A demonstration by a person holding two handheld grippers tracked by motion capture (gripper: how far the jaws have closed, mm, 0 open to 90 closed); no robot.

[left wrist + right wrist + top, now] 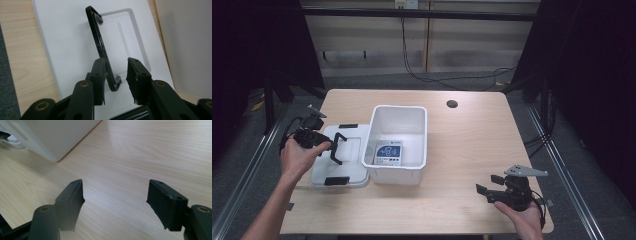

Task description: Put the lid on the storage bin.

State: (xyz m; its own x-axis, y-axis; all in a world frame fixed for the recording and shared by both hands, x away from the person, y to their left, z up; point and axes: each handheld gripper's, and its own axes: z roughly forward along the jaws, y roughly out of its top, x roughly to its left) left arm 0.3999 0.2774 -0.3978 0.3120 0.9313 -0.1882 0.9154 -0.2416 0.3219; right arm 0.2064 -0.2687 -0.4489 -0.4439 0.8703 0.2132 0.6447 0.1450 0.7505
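Black lid handle [101, 47] between the left gripper's [116, 75] loose jaws; right gripper [115, 202] jaws wide over bare table [130, 157].

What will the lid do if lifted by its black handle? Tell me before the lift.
The lid looks thin and flat, so probably light and slightly flexible. The handle stands raised and appears hinged, so the lid may swing or tilt under it. The left hand-held gripper has the slim bar between its jaws, against one only; smooth plastic could slip.
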